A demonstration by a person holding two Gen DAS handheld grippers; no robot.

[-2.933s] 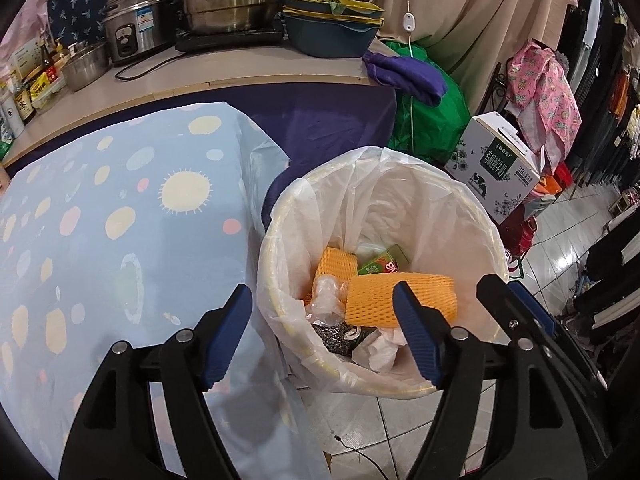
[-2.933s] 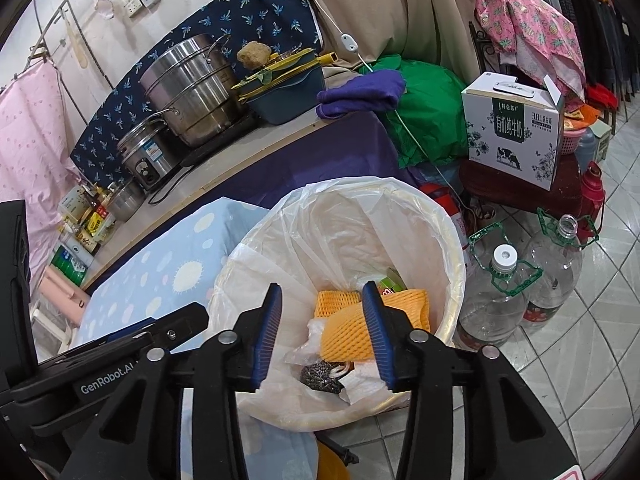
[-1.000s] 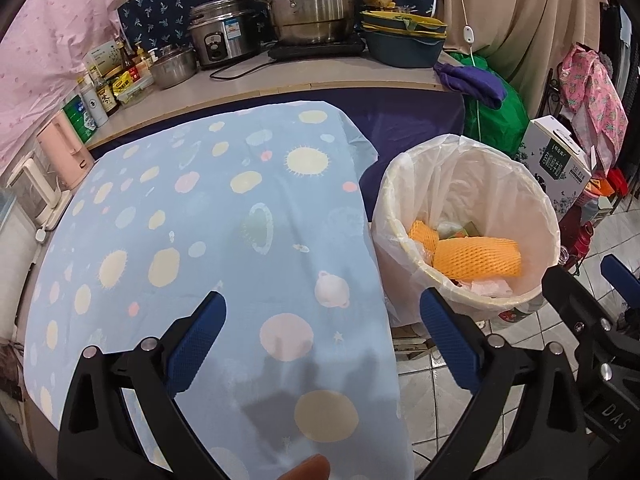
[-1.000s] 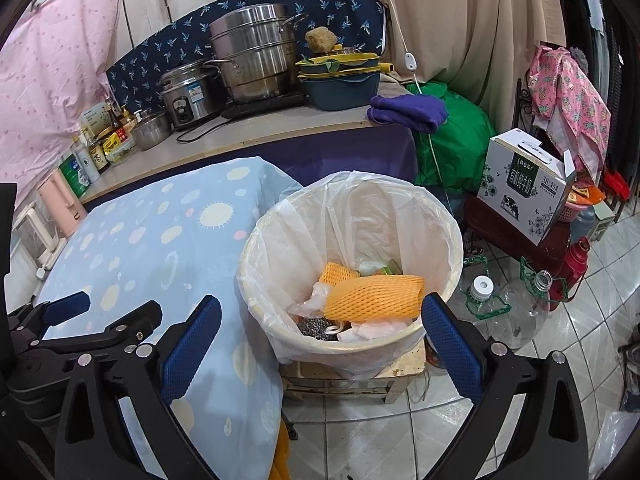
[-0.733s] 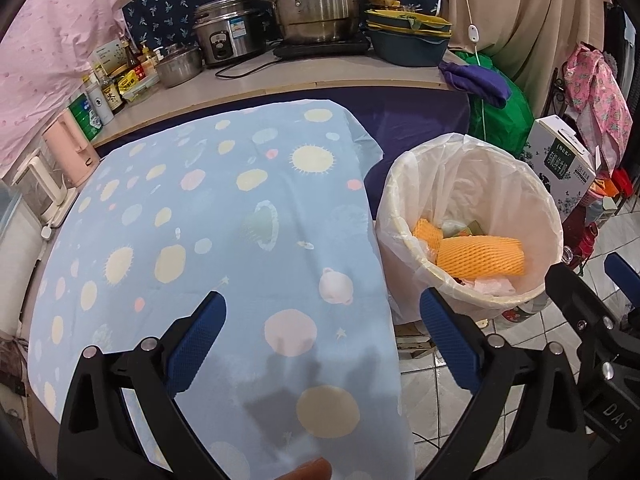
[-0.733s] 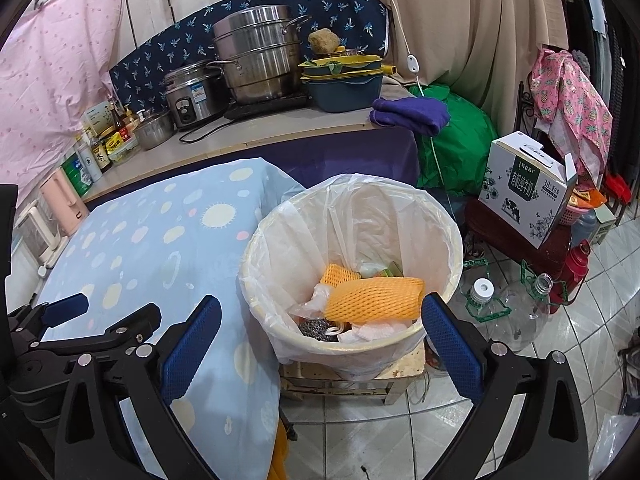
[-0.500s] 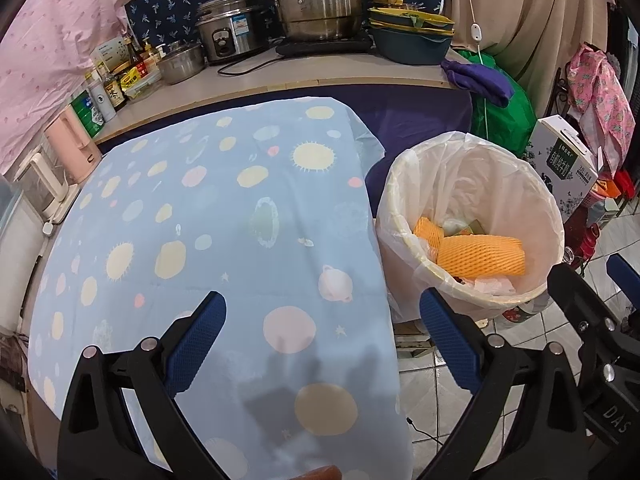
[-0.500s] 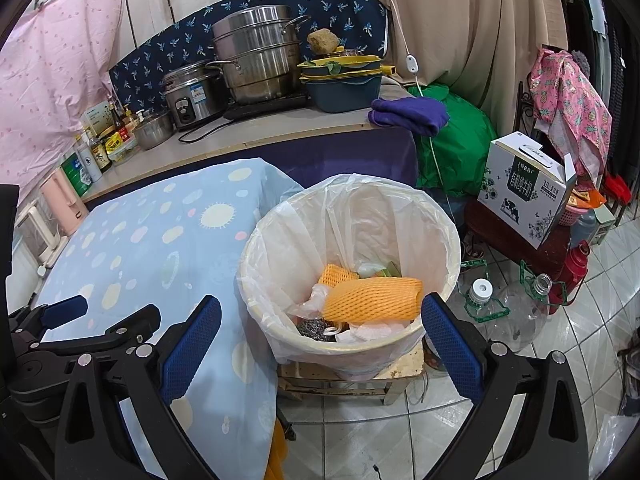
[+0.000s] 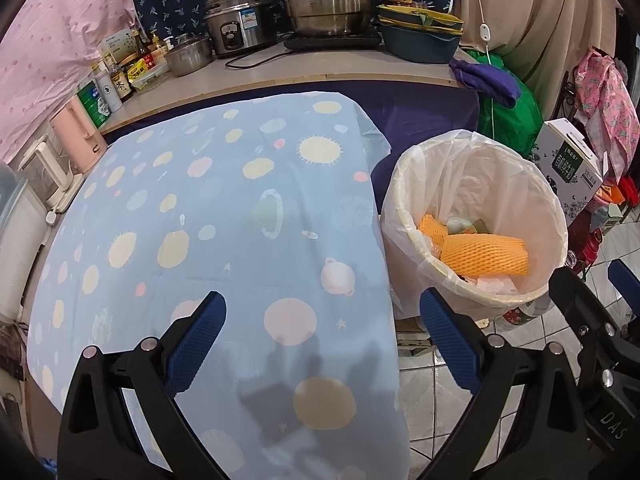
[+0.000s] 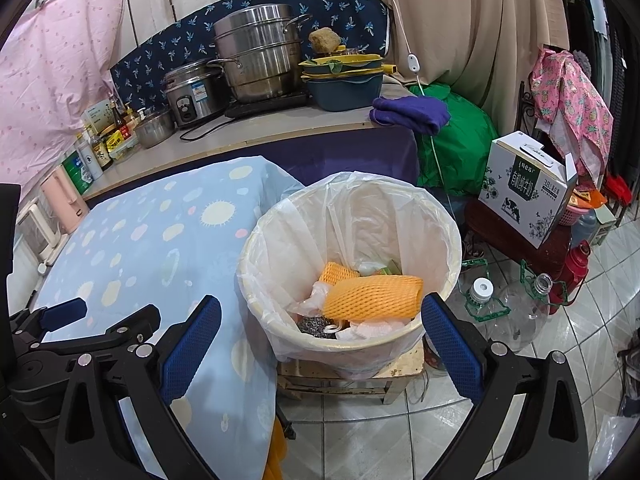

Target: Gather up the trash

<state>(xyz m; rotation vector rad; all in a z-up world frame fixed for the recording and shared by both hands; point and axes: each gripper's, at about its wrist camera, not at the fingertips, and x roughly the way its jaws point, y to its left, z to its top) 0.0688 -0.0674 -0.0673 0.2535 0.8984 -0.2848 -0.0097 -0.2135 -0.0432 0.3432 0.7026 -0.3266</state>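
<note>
Two claws agape: left claw (image 9: 320, 332), right claw (image 10: 320, 332); one bin (image 10: 448, 216)

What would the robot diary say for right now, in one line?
left gripper: open, empty | right gripper: open, empty | orange foam net sleeve: in white-lined trash bin | blue spotted tablecloth: bare

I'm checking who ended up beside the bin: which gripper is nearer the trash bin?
Right. The right gripper hangs open directly in front of the trash bin, framing it. The left gripper is open over the tablecloth, with the bin off to its right.
</note>
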